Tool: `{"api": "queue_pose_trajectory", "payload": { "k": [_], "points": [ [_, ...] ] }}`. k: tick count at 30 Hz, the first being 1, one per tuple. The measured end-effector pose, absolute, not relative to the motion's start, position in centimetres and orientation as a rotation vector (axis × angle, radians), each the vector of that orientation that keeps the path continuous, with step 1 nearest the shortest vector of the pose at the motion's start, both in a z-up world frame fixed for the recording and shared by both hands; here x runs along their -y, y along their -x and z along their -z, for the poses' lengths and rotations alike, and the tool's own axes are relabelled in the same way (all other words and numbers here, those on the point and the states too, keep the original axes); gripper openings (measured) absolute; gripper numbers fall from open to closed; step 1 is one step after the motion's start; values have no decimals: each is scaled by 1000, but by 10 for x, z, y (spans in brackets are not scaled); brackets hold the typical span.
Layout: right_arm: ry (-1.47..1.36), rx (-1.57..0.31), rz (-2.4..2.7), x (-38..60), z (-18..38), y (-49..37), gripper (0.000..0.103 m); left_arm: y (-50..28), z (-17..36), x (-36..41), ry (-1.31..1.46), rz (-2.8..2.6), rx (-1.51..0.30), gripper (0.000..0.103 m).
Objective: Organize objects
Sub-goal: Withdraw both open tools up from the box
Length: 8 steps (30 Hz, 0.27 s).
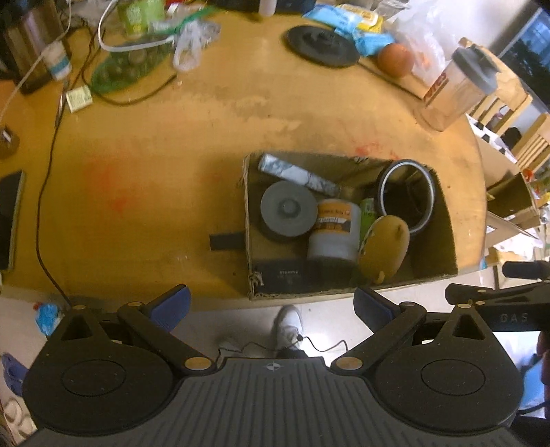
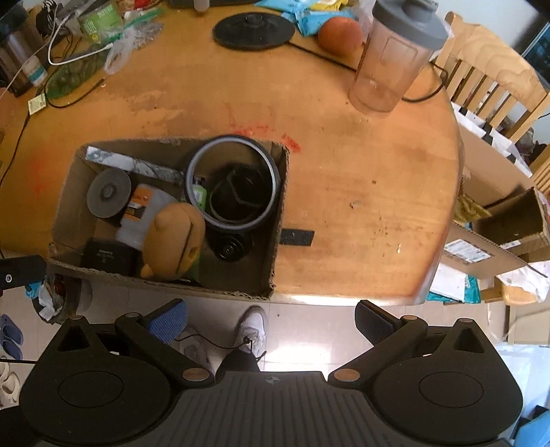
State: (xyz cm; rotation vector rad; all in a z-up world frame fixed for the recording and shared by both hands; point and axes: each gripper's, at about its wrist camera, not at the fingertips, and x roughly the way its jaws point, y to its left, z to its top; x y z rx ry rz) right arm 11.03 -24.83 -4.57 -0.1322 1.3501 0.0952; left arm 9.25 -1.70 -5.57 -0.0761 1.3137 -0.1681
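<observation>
An open cardboard box sits at the near edge of the round wooden table. Inside lie a grey disc, a white jar with an orange label, a tan plush toy, a black cup with a pale rim, a grey marbled tube and a small black case. My left gripper is open and empty, held back from the table edge. My right gripper is open and empty, to the box's right.
A clear shaker bottle, an orange fruit and a black round base stand at the table's far side. Cables, bags and a phone lie at the left. A wooden chair stands right.
</observation>
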Motion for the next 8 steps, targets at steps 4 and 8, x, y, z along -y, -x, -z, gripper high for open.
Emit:
{"api": "queue_pose_trajectory", "payload": {
  "k": [4, 8],
  "points": [
    [113, -1362, -80, 260, 52, -117, 103, -96, 59, 10, 117, 146, -1319, 103],
    [78, -1355, -53, 277, 52, -128, 103, -110, 59, -6, 143, 87, -1298, 103]
  ]
}}
